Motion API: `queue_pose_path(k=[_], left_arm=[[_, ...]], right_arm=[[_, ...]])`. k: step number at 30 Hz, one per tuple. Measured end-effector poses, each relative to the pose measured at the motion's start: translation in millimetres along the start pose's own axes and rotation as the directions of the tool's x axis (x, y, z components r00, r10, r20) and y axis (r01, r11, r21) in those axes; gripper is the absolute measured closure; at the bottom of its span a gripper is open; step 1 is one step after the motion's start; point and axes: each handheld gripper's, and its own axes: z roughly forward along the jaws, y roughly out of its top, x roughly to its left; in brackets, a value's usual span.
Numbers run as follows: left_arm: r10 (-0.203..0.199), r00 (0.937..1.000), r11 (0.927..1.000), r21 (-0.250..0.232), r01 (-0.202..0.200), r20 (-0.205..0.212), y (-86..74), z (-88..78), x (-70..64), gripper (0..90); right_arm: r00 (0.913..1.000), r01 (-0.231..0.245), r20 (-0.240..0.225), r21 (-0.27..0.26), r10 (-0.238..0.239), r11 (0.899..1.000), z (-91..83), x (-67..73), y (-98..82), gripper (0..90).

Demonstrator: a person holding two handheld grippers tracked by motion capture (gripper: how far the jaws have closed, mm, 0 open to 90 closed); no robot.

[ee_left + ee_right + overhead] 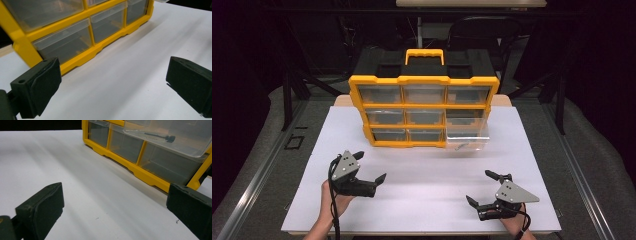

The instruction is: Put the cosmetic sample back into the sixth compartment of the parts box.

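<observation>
A yellow organizer [424, 106] with clear drawers, a black top and a yellow handle stands at the far middle of the white table [427, 205]. In its right column one clear drawer [467, 135] is pulled out toward me, with a small dark screw [460, 146] inside. My left gripper [371, 166] is open near the front left, with nothing between its jaws. At the front right my right gripper [479, 186] is open and empty too. The left gripper view looks past its gripper [112, 85] at the organizer's lower drawers [65, 42]. Beyond the gripper [112, 212] in the right gripper view are the pulled-out drawer [175, 135] and its screw [162, 137].
Bare white tabletop lies between the grippers and the organizer. The table's front edge [422, 233] runs just behind both hands. A dark chair [482, 35] and black stands are beyond the table, and grey floor lies at both sides.
</observation>
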Motion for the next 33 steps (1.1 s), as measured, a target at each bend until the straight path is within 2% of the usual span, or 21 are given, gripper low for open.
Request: queue_pose_path(k=[5, 12, 20, 22, 24, 26, 29, 33], left_arm=[[-0.029, 0.9994, 0.9995, -0.014, 0.029, -0.020, -16.7, -4.7, 1.7, 0.1], [-0.068, 0.9973, 0.9971, -0.034, 0.068, -0.028, -38.9, -8.3, 0.9, 0.1], [-0.134, 0.9901, 0.9893, -0.065, 0.131, -0.042, -69.5, -12.5, 0.6, 0.0], [-0.134, 0.9902, 0.9894, -0.062, 0.131, -0.040, -71.3, -13.3, 0.8, 0.0], [-0.118, 0.9914, 0.9911, -0.070, 0.113, -0.058, -74.9, -15.0, -1.0, 0.0], [-0.126, 0.9908, 0.9901, -0.068, 0.123, -0.047, -79.0, -15.1, -2.1, 0.0], [-0.092, 0.9944, 0.9948, -0.048, 0.089, -0.053, -82.4, -12.1, -7.0, 0.0], [-0.084, 0.9952, 0.9956, -0.045, 0.082, -0.051, -81.4, -9.3, -7.8, 0.0]], right_arm=[[1.0000, 0.002, 0.002, 0.002, -0.002, 1.000, 0.1, -0.1, 0.0, 0.8], [1.0000, 0.002, 0.004, 0.004, -0.002, 1.000, 0.2, 0.2, -0.1, 0.8], [1.0000, -0.002, 0.001, 0.009, 0.002, 1.000, 0.7, 0.9, -0.3, 0.8], [1.0000, -0.003, 0.002, 0.009, 0.003, 1.000, 0.7, 0.8, -0.4, 0.8], [1.0000, -0.001, 0.001, 0.012, 0.001, 1.000, 0.8, 0.8, -0.3, 0.8], [1.0000, -0.001, -0.001, 0.010, 0.001, 1.000, 0.8, 1.0, -0.3, 0.8], [1.0000, 0.005, -0.005, 0.010, -0.005, 1.000, 0.9, 0.8, -0.1, 0.8], [1.0000, 0.005, -0.005, 0.008, -0.005, 1.000, 0.7, 0.9, 0.0, 0.8]])
